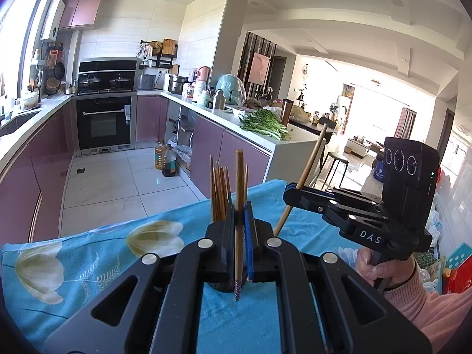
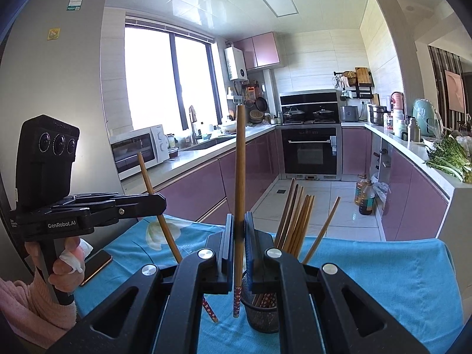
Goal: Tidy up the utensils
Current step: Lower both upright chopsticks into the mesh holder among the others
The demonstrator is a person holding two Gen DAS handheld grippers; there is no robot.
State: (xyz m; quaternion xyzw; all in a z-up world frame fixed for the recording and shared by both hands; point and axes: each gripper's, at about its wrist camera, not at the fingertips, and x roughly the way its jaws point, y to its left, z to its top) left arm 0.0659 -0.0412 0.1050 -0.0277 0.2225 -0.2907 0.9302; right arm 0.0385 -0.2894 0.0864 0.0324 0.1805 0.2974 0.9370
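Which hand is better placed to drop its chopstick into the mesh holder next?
Right, narrowly. The right gripper holds the right chopstick upright, tip beside the mesh holder. In the left gripper, the left chopstick leans, tip farther off.

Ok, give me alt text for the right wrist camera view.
The right gripper pinches one upright chopstick above a mesh holder of chopsticks on a blue tablecloth. The left gripper, held in a hand, grips another chopstick.
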